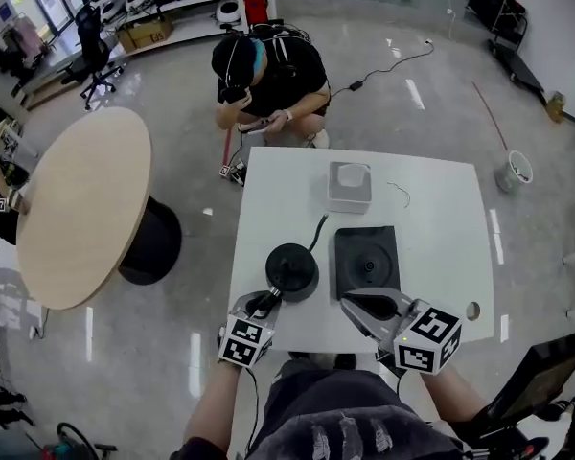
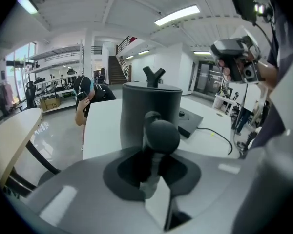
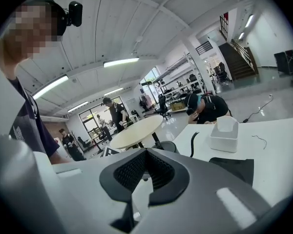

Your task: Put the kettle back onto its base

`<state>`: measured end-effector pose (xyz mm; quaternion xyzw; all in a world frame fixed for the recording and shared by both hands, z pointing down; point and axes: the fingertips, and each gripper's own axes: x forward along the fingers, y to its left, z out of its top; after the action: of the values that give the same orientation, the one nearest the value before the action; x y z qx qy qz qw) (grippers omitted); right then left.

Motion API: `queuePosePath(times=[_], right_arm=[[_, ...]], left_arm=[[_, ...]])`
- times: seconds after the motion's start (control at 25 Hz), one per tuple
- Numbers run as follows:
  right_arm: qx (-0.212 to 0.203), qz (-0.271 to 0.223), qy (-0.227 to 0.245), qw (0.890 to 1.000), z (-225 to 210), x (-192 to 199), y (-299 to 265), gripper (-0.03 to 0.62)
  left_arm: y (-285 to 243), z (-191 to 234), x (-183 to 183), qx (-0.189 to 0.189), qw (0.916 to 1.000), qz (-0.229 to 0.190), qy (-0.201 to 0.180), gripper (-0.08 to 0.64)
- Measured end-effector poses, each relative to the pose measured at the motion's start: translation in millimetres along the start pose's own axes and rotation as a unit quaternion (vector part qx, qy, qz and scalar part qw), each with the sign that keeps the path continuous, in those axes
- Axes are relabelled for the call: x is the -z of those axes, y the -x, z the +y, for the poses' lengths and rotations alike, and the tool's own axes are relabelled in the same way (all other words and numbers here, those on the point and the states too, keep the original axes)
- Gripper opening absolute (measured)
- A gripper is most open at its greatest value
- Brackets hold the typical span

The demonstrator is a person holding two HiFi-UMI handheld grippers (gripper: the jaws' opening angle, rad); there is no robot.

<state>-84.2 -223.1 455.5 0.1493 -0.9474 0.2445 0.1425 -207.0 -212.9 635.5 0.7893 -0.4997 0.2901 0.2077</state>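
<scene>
The black kettle (image 1: 292,269) stands on the white table (image 1: 431,209), just left of its flat black base (image 1: 366,262). My left gripper (image 1: 264,300) is at the kettle's near side. In the left gripper view the kettle body (image 2: 150,112) rises straight ahead, and the left gripper (image 2: 154,155) is shut on the kettle's handle (image 2: 158,133). The base (image 2: 189,121) lies beyond, to the right. My right gripper (image 1: 350,303) hovers at the base's front edge, shut and with nothing in it. In the right gripper view, part of the base (image 3: 234,167) shows beyond my right gripper (image 3: 146,175).
A white box (image 1: 349,186) sits on the table behind the base, and the base's black cable (image 1: 318,228) runs past the kettle. A person (image 1: 268,75) crouches beyond the table's far edge. A round wooden table (image 1: 81,209) stands at the left.
</scene>
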Motion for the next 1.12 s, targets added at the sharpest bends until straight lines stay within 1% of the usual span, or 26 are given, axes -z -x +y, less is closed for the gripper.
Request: queuePosePath(times=[0.16, 0.32, 0.44, 0.52, 0.64, 0.72, 0.8, 0.84, 0.92, 1.12], right_arm=[[0.007, 0.000, -0.001, 1.000, -6, 2, 4, 0.000], [0.011, -0.001, -0.002, 1.000, -5, 1, 8, 0.000], [0.021, -0.008, -0.007, 1.000, -9, -1, 15, 0.000], [0.022, -0.014, -0.012, 1.000, -13, -1, 20, 0.000], [0.017, -0.020, -0.017, 1.000, -16, -1, 23, 0.000], [0.013, -0.021, -0.017, 1.000, -14, 0, 23, 0.000], [0.008, -0.022, -0.016, 1.000, -12, 2, 24, 0.000], [0.007, -0.023, -0.015, 1.000, -11, 2, 25, 0.000], [0.006, -0.026, -0.015, 1.000, -12, 3, 30, 0.000], [0.006, -0.030, -0.018, 0.999, -17, 6, 39, 0.000]], left_arm=[[1, 4, -3, -0.003, 0.9996, -0.019, 0.022, 0.061], [15, 14, -20, -0.006, 0.9965, -0.057, 0.062, 0.060], [22, 17, -33, -0.009, 0.9942, -0.076, 0.076, 0.058], [26, 20, -43, -0.008, 0.9916, -0.094, 0.088, 0.058], [38, 29, -66, -0.006, 0.9850, -0.130, 0.113, 0.055], [44, 34, -73, -0.013, 0.9859, -0.132, 0.103, 0.052], [48, 36, -73, -0.022, 0.9885, -0.124, 0.084, 0.052], [50, 36, -73, -0.025, 0.9890, -0.121, 0.081, 0.052], [57, 35, -75, -0.031, 0.9879, -0.125, 0.086, 0.052], [80, 38, -93, -0.046, 0.9809, -0.156, 0.107, 0.051]])
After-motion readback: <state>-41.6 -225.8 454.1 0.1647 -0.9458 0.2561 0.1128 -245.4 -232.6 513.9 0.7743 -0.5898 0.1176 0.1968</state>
